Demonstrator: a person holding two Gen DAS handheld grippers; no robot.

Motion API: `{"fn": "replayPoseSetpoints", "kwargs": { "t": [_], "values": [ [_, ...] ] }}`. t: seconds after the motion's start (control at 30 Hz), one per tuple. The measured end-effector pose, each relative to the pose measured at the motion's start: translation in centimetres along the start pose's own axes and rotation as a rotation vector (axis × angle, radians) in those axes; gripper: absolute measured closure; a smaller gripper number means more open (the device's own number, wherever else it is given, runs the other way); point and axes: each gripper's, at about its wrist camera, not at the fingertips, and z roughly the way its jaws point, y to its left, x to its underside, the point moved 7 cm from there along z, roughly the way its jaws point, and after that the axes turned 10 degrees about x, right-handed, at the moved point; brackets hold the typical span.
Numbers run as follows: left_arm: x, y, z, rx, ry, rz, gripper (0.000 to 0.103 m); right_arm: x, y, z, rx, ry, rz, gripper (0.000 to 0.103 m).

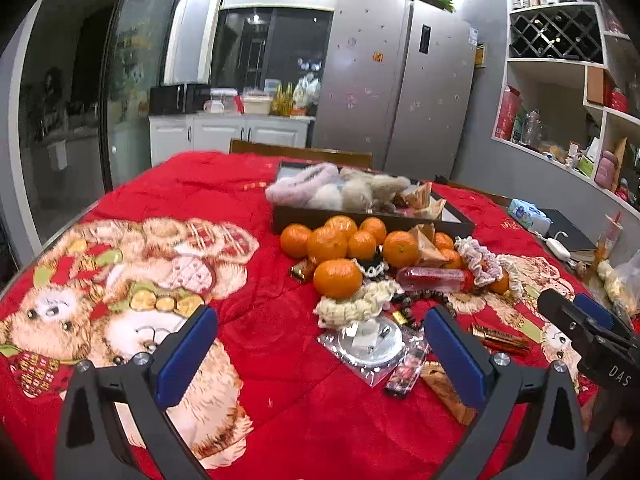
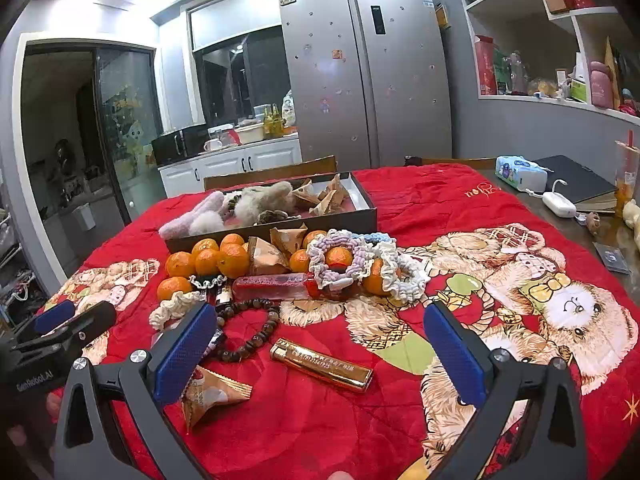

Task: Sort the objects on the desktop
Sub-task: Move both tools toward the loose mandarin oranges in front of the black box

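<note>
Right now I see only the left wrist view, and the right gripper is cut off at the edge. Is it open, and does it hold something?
Observer: The right gripper is open and holds nothing.
Operator: Where exactly is the gold lighter?
Observer: The gold lighter lies flat on the red cloth, in the gap between that gripper's fingers, untouched.
Operator: Is there room in the tray?
Observer: The tray shows bare white floor at its right end.
</note>
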Motion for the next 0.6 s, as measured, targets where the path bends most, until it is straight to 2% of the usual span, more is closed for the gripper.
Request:
{"fn": "replayPoseSetpoints", "kwargs": {
  "t": [0.23, 0.37, 0.5, 0.6],
  "values": [
    [1.0, 1.0, 0.8, 0.034, 0.080, -0.051, 0.000, 0.3, 0.8, -0.2, -0.043, 0.016, -0.014, 0.000],
    [0.9, 0.0, 0.8, 0.062, 0.084, -0.004, 0.000, 0.5, 1.6, 0.0, -0.076, 0.046, -0.019, 0.000],
    [0.3, -0.8, 0.7, 0.011, 0.094, 0.083, 0.000, 0.5, 2.7, 0.5, -0.114, 0.083, -0.023, 0.000],
    [-0.4, -0.6, 0.8, 0.022, 0.099, 0.064, 0.000, 0.1, 2.9, 0.8, -0.118, 0.088, -0.021, 0.000]
  ]
}}
